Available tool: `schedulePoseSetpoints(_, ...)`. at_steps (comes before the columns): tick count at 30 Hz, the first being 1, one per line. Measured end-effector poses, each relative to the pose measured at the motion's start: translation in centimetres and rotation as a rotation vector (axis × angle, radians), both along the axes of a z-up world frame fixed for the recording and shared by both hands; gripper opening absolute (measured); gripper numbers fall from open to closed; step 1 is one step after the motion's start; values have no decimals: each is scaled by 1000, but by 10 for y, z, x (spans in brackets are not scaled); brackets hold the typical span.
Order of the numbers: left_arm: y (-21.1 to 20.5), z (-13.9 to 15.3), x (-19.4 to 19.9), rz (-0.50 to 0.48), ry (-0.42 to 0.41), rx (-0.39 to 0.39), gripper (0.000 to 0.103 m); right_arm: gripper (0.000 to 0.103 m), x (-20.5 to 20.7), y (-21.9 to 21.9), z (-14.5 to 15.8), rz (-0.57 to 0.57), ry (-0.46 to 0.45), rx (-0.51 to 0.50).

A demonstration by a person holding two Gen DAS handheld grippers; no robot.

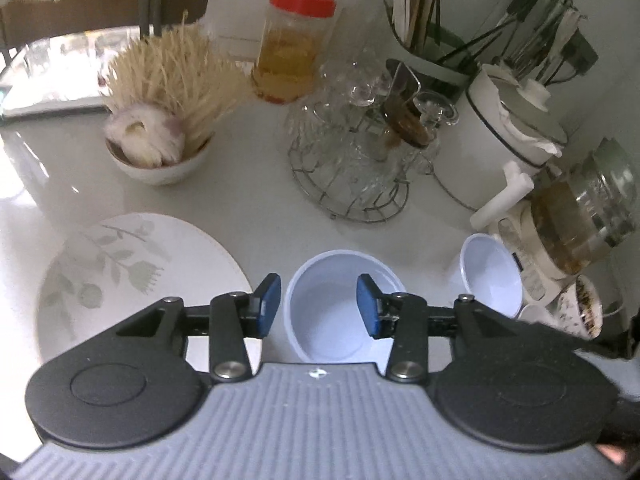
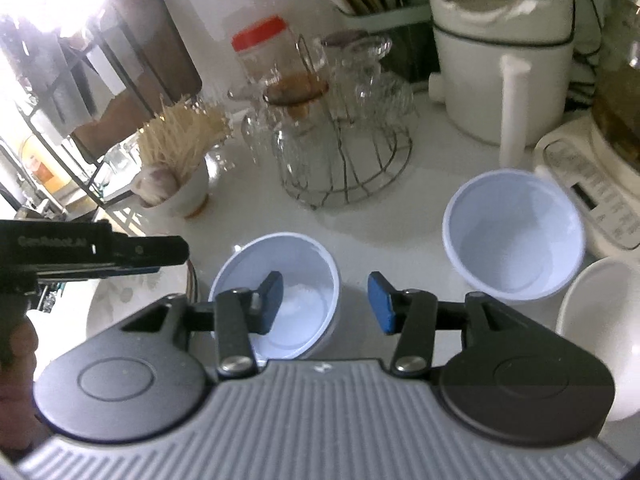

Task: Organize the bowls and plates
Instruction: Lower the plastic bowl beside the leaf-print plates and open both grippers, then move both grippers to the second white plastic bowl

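Observation:
A pale plastic bowl (image 1: 332, 320) stands upright on the white counter below my left gripper (image 1: 320, 306). That gripper is open: one blue pad hangs outside the bowl's left rim and the other over its inside, neither touching. My right gripper (image 2: 326, 302) is open over the same bowl (image 2: 288, 280), astride its right rim. A second pale bowl (image 1: 490, 276) (image 2: 516, 236) leans tilted against the kettle base. A leaf-patterned plate (image 1: 132, 276) (image 2: 116, 304) lies to the left. The left gripper (image 2: 172, 254) shows side-on above the plate.
Behind stand a wire rack of glasses (image 1: 352, 160), a small bowl of toothpicks and garlic (image 1: 160, 136), a red-lidded jar (image 1: 292, 48), a white pot (image 1: 504, 136) and a glass kettle (image 1: 580, 220). A white ceramic bowl (image 2: 600, 332) and a patterned cup (image 1: 580, 308) sit at right.

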State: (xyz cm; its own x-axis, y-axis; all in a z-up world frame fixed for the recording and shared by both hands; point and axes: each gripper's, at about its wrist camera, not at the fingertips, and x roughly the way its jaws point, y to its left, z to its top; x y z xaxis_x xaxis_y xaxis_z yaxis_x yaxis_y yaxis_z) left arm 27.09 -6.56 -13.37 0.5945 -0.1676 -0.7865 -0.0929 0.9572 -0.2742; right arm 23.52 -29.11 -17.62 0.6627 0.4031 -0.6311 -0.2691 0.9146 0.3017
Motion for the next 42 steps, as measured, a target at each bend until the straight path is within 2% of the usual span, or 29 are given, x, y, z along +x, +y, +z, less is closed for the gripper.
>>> schedulePoseSetpoints(14,-14,61,-33,-94,-87,-43,48,50,-52,-12,54,-85,-116,22)
schedulePoseSetpoints(23,-14,65,-46,-192,-75,-71,48,50,-86,-8,67,-187,-166,13)
schedulePoseSetpoints(33,-9,79,-61,-330,-107,-99,48,50,-120,8,78,-303,-176,6)
schedulePoseSetpoints(42,-2,77,-67,-434,-105,-145,48,50,-153,13,80,-452,-181,-9)
